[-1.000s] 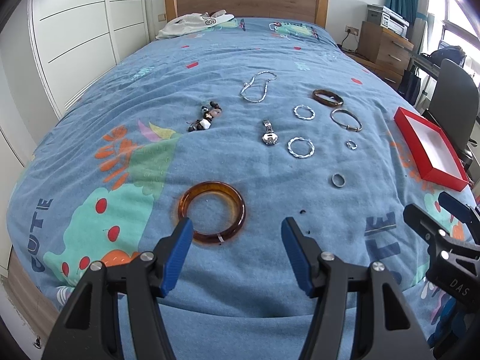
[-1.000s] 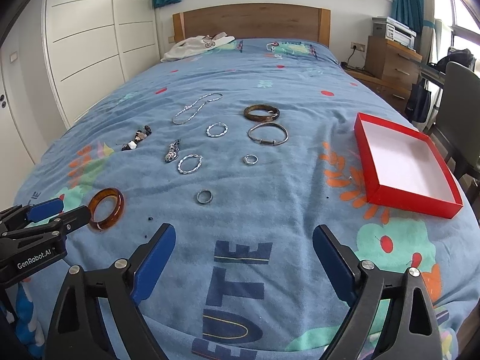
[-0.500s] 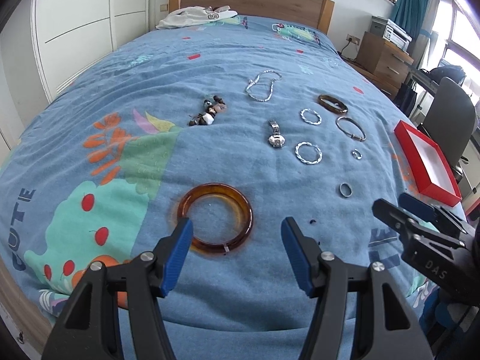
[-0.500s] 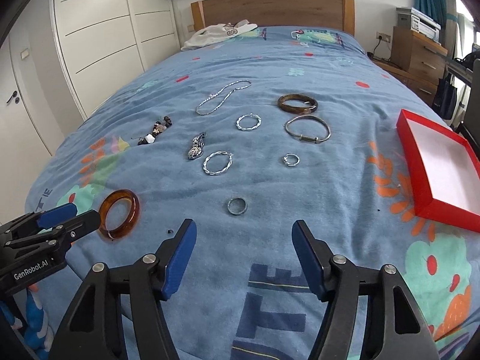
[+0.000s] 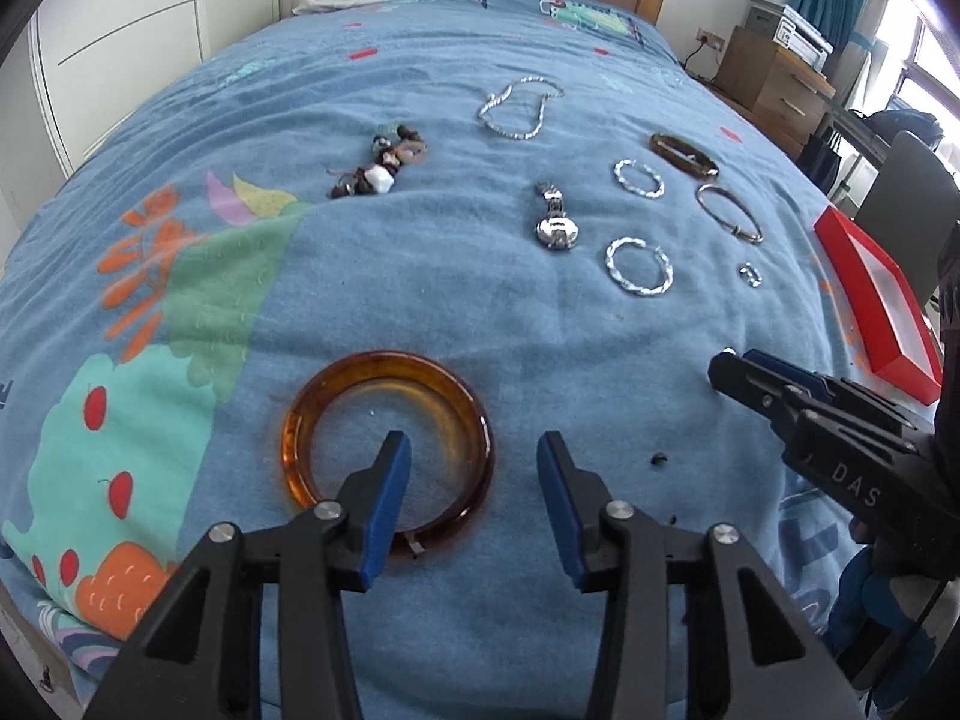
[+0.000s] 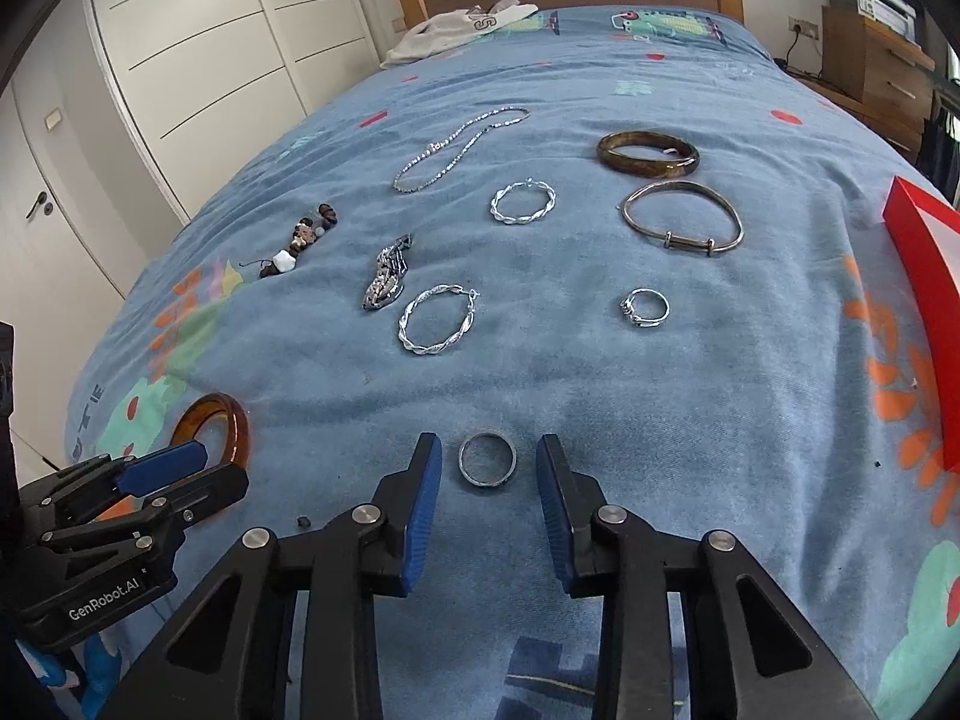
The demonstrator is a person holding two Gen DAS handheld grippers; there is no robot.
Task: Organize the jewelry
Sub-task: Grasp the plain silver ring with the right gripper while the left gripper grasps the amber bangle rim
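Both my grippers have dropped closer to the bed & narrowed. Right gripper: fingers partly open round the silver band ring, not touching. Left gripper: fingers partly open astride the amber bangle rim. Red tray cut off at edge, so contents unclear.

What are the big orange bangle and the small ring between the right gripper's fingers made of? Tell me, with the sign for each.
Orange bangle: probably resin or plastic, possibly glass; it is translucent amber, glossy, and the blue blanket shows through its rim. Ring: looks like metal, silvery and polished, with bright highlights along the band; which metal cannot be told.
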